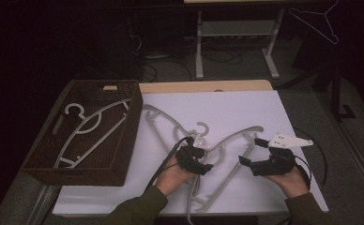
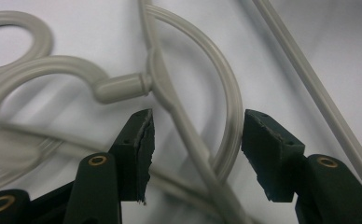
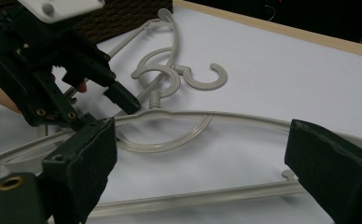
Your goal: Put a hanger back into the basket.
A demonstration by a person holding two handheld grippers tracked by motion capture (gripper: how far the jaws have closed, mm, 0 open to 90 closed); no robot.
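Both grippers sit low over the white table (image 1: 246, 112) in the high view: the left gripper (image 1: 202, 161) rests among the tangled grey hangers (image 1: 227, 143) near the table's middle, and the right gripper (image 1: 250, 150) hovers just to the right of them with its 2 jaws spread wide and nothing between them. At the table's left stands a brown woven basket (image 1: 124, 150) with 1 more hanger (image 1: 88, 126) lying inside it, well apart from both grippers. From the left gripper view, the left gripper (image 2: 195, 149) has its jaws parted at a middling width, straddling the shoulder of a hanger (image 2: 188, 135) just below its hook neck (image 2: 123, 86); the pads stand clear of the plastic on both sides, so nothing is clamped. A thin hanger bar (image 2: 309, 79) runs diagonally at the right. From the right gripper view, the right gripper (image 3: 202, 158) is opened wide above a hanger's curved top (image 3: 207, 114) and lower bar (image 3: 193, 198), touching neither, while the left gripper (image 3: 118, 100) shows farther off at the upper left, its tips down at the hanger beside 2 overlapping hooks (image 3: 202, 77), with the basket's (image 3: 118, 18) edge behind it.
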